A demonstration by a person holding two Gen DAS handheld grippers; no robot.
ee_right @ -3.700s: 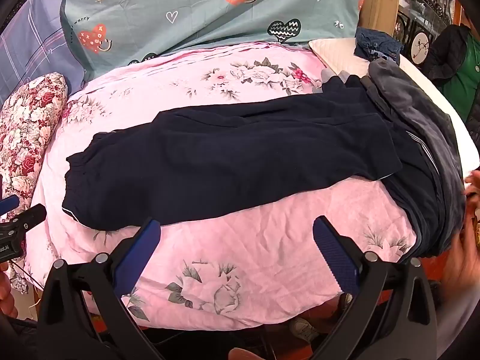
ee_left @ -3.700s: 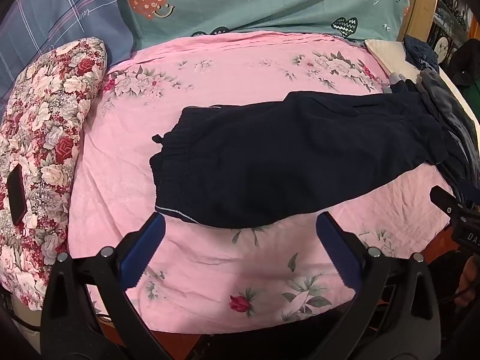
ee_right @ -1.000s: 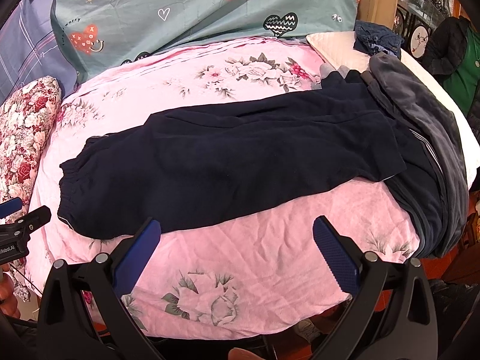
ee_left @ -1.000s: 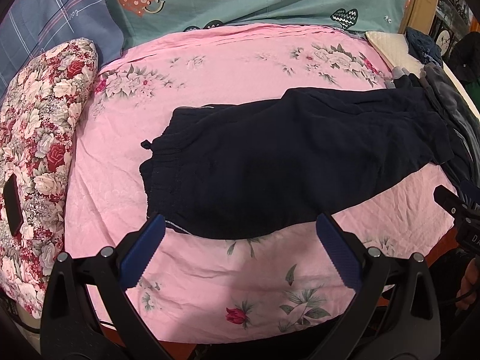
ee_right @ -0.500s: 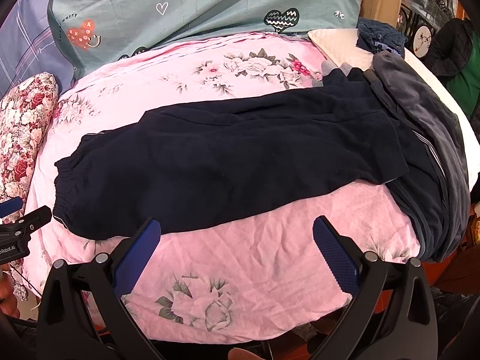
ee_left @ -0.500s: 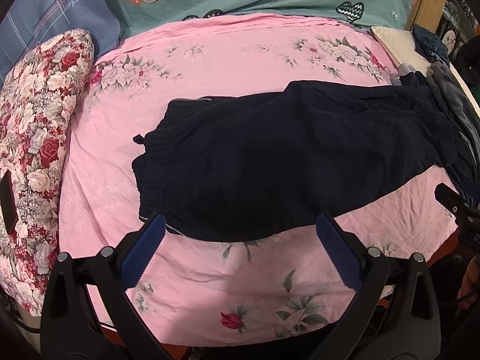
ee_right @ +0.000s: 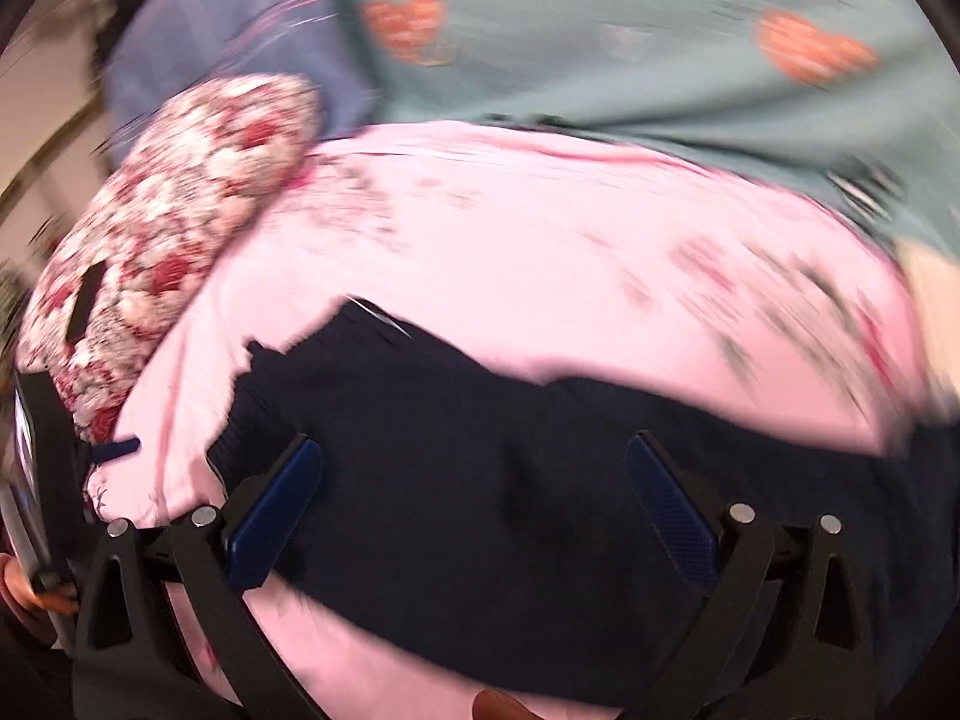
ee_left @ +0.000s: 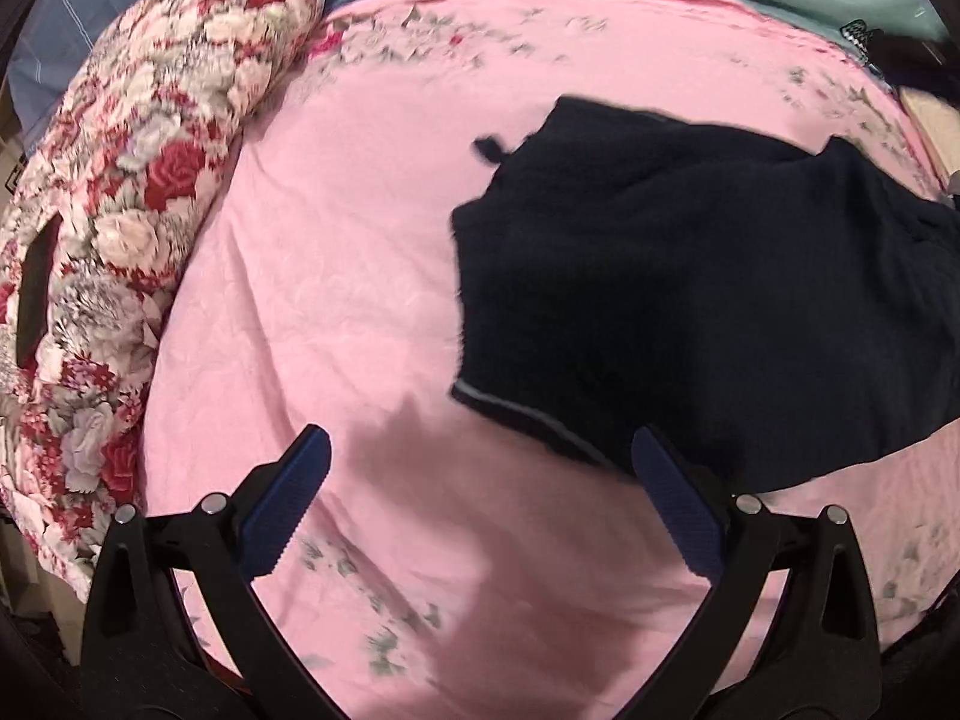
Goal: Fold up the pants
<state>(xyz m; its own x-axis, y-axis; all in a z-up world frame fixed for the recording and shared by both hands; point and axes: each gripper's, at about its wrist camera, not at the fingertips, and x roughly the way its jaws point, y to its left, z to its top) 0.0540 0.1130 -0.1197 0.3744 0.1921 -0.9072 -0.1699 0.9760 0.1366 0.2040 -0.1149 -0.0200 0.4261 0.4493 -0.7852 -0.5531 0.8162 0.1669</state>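
Note:
Dark navy pants (ee_left: 690,312) lie flat on the pink floral bedsheet (ee_left: 360,240), waistband end toward the left, legs running off right. My left gripper (ee_left: 480,468) is open and empty, low over the sheet just left of the waistband's near corner. In the blurred right wrist view the pants (ee_right: 510,480) fill the lower frame. My right gripper (ee_right: 474,474) is open and empty, right over the waistband part of the pants.
A red-and-white floral pillow (ee_left: 120,180) lies along the left side, with a dark flat object (ee_left: 33,294) on it. A teal heart-print pillow (ee_right: 600,48) and a blue plaid one (ee_right: 222,42) stand at the back. The left gripper shows at the left edge (ee_right: 36,468).
Both grippers have swung left and dropped closer to the bed. The right one now hovers over the waistband end; the left one is beside the waistband's corner. The pants have not moved.

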